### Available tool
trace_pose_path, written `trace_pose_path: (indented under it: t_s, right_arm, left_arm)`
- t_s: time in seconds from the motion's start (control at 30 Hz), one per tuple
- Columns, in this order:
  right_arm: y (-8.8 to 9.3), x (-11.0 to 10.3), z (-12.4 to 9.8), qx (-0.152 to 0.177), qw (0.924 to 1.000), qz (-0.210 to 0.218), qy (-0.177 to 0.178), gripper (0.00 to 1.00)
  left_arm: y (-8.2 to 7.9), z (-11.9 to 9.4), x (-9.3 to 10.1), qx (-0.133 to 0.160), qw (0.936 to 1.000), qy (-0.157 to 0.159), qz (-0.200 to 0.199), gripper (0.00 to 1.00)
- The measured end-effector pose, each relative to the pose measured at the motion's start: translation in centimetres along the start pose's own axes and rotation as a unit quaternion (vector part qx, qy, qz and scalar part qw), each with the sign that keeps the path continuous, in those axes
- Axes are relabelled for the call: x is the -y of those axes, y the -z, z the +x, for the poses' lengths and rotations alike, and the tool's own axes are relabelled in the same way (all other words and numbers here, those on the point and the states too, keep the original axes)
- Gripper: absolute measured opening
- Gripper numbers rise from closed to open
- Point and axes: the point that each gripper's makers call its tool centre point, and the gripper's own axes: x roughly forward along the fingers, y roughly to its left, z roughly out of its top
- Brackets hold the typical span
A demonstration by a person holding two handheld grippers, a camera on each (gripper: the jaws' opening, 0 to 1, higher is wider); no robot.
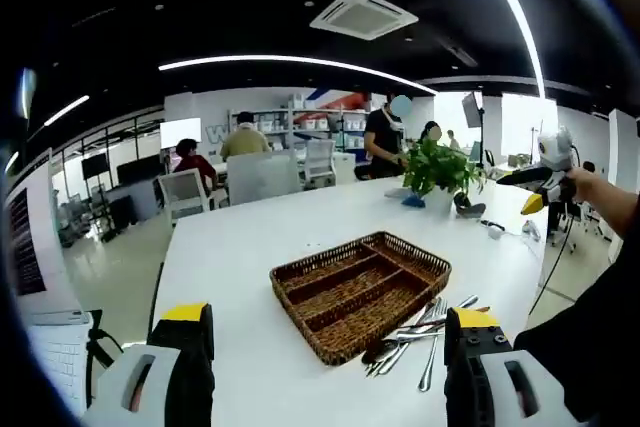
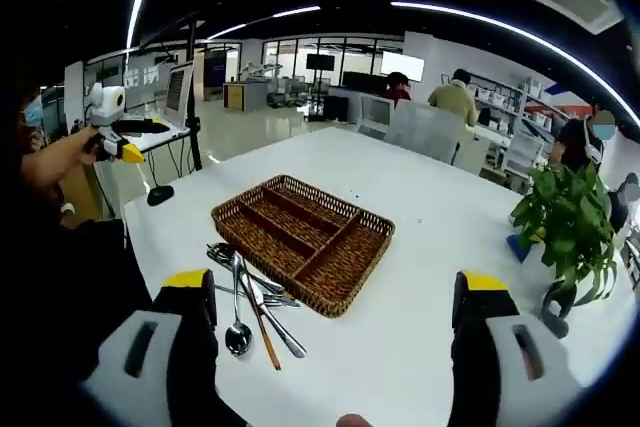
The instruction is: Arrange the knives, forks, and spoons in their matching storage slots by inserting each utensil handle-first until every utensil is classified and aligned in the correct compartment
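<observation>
Plainly, both grippers [image 1: 325,367] [image 2: 335,347] gape wide; nothing held.

The left gripper [image 1: 325,372] has black jaws with yellow tips (pale grey casings below). The right gripper [image 2: 335,347] looks the same. The person's sleeve [image 1: 600,337] is dark.

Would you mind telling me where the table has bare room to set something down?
The white table is bare between the wicker tray and the potted plant, and on the far side beyond the tray toward the chairs. It is crowded beside the tray's near edge, where the utensil pile lies. The tray's compartments look unfilled.
</observation>
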Motion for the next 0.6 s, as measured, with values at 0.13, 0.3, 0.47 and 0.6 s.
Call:
trace_pose_path:
  t_s: [0.13,0.3,0.47,0.6]
  right_arm:
    - [0.29,0.49,-0.26,0.001,1.0000,0.007,0.004,0.99]
    - [0.23,0.54,-0.35,0.004,1.0000,0.005,0.005,0.99]
    - [-0.01,0.42,-0.41,0.008,1.0000,0.003,0.002,0.99]
    - [0.06,0.25,-0.41,0.008,1.0000,0.005,0.001,0.99]
  left_arm:
    - [0.00,0.08,0.42,-0.007,0.9999,0.003,0.011,1.00]
    - [-0.29,0.20,0.67,-0.002,0.9999,0.004,0.012,1.00]
    - [-0.32,0.15,0.55,0.000,0.9999,0.003,0.011,1.00]
    - [-0.23,0.20,0.43,-0.001,1.0000,0.005,0.004,1.00]
